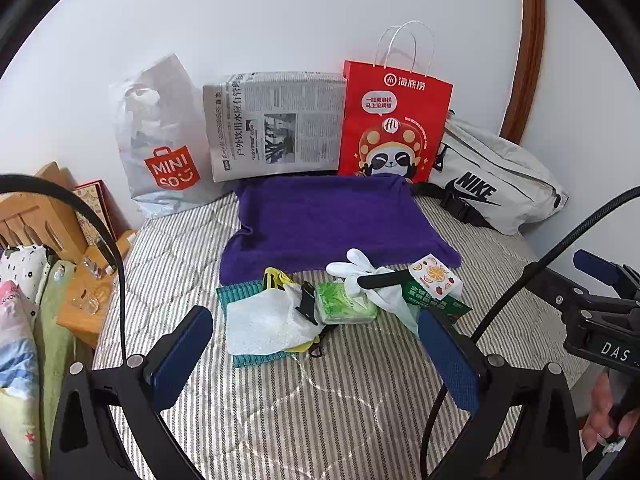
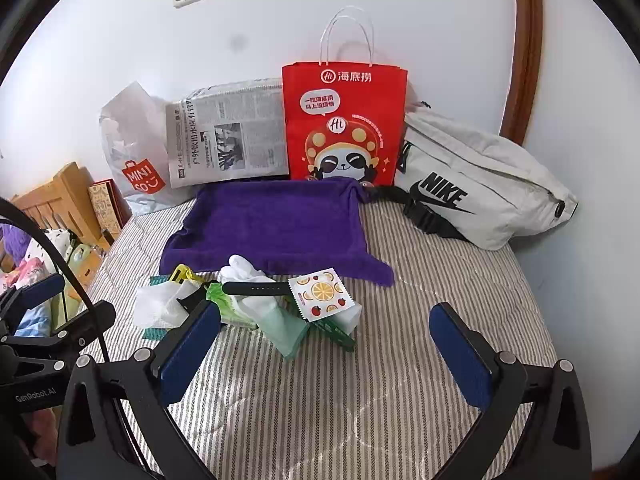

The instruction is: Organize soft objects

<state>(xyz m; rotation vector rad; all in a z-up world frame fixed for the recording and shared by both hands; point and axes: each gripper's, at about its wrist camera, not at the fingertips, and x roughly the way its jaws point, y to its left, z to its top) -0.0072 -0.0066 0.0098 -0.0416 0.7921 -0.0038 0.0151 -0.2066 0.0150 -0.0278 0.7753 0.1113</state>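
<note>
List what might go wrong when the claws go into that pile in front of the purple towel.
1. The black strap lies across the white glove and the green tissue pack, so lifting one may drag the others.
2. The fruit-print packet rests loosely on top and may slide off.
3. Both claws, left and right, are open and close together; they might collide.

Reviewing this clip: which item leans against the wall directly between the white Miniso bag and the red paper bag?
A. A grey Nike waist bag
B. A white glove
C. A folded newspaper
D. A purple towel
C: the folded newspaper stands against the wall with the Miniso bag on its left and the red paper bag on its right.
</note>
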